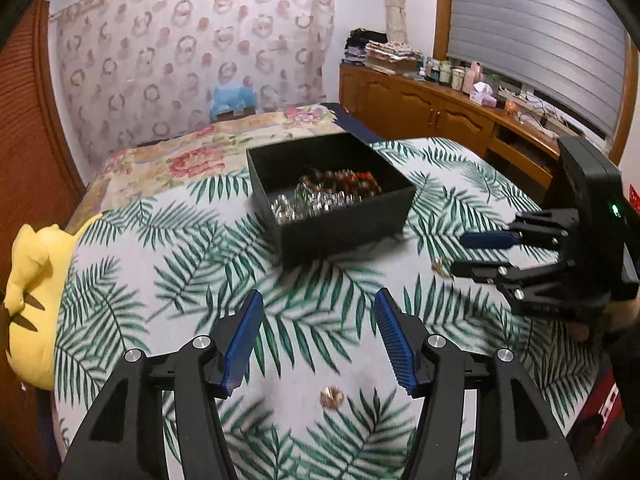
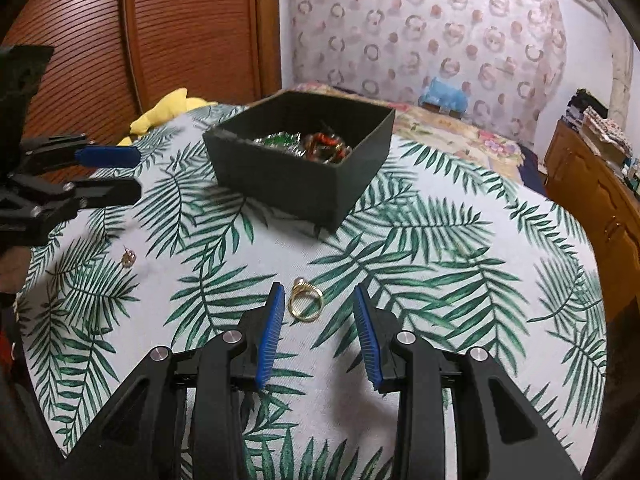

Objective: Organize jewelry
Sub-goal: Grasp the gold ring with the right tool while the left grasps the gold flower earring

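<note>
While we read no writing anywhere, our right view alone shows a gold ring (image 2: 306,301) lying free on the cloth (image 2: 440,248) between the right gripper (image 2: 318,294)'s parted fingers. Our left gripper (image 1: 318,300) gapes empty over an earring (image 1: 331,397). Both sit near the box (image 1: 348,220), with bare cloth around.

We can't sort the blurred jewelry heap (image 1: 320,196) in the black box (image 1: 348,232); small gold piece (image 2: 129,258) at 9 o'clock too tiny to ID.
</note>
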The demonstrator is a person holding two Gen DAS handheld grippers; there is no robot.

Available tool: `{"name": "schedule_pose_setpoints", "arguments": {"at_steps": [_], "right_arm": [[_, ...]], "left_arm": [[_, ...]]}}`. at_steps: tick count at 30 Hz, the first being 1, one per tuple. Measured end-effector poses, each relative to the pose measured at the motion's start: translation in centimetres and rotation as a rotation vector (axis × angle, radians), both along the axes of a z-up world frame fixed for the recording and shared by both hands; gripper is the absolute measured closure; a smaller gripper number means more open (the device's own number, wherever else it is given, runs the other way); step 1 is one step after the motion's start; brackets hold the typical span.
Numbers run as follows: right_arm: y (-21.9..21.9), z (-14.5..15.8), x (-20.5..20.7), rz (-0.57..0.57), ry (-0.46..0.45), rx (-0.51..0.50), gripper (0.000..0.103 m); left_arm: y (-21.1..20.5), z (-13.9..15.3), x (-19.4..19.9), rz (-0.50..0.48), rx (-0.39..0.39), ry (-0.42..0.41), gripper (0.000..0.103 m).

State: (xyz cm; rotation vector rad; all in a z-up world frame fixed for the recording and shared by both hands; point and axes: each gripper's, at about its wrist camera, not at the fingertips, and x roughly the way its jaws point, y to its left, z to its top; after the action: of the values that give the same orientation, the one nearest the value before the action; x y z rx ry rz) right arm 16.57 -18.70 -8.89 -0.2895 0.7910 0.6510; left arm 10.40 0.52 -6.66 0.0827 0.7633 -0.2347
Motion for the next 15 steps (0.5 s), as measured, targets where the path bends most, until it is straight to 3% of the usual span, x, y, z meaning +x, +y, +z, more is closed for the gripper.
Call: {"name": "schedule_pose_setpoints", "arguments": {"at_steps": [12,14,15], "right_arm": [[1.6,-0.9,0.4,0.04,0.031,-0.048,0.065],[1.6,-0.9,0.6,0.037,0.024,-0.053,0.068],[1.6,-0.9,0.6,0.037,0.025,-0.051,0.075]], "left_arm": [[0.2,-1.9,-1.7,0.003,-0.01,0.047,0.046],[0.3,-2.2,-2.1,0.0,-0.016,0.054,0.046],[0.4,-2.4,-2.4,-0.001,-0.019,0.059,0.046]]}}
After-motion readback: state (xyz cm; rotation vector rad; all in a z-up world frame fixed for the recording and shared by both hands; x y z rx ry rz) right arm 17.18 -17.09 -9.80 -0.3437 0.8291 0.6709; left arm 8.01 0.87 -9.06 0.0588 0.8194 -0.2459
